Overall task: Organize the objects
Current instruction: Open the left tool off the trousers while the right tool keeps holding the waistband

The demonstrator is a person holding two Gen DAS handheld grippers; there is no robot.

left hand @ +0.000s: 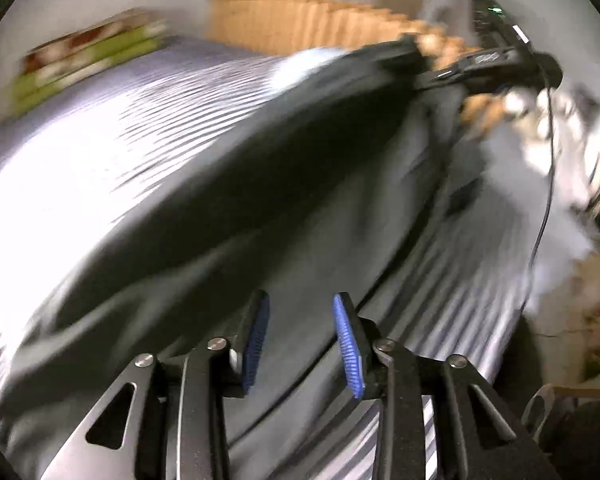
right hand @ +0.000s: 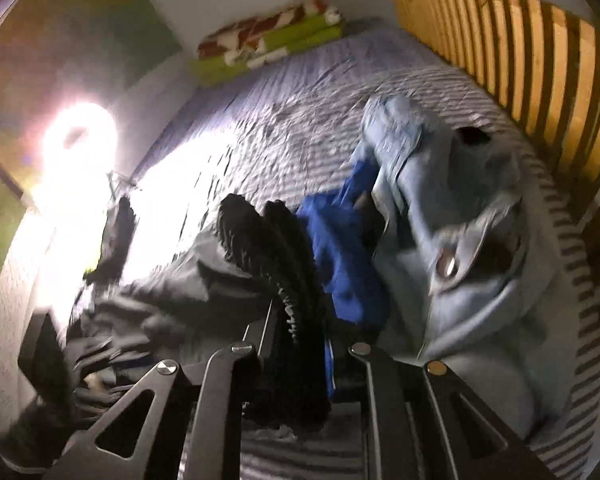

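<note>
In the left wrist view my left gripper (left hand: pixel 300 340) is open and empty, its blue pads (left hand: pixel 348 344) apart above a dark grey garment (left hand: pixel 260 184) stretched across the striped bed. The far end of that garment is held by my right gripper (left hand: pixel 424 70). In the right wrist view my right gripper (right hand: pixel 300 352) is shut on black ribbed fabric (right hand: pixel 268 248), the grey garment (right hand: pixel 160 300) trailing to the left. A blue garment (right hand: pixel 340 248) and light blue jeans (right hand: pixel 460 240) lie on the bed just beyond. The left wrist view is motion-blurred.
The bed has a striped cover (right hand: pixel 268 128). Folded green and red-white blankets (right hand: pixel 268 44) lie at its far end. A slatted wooden headboard (right hand: pixel 532 68) runs along the right. A bright ring lamp (right hand: pixel 76 140) glares at the left. A cable (left hand: pixel 548 184) hangs from the right gripper.
</note>
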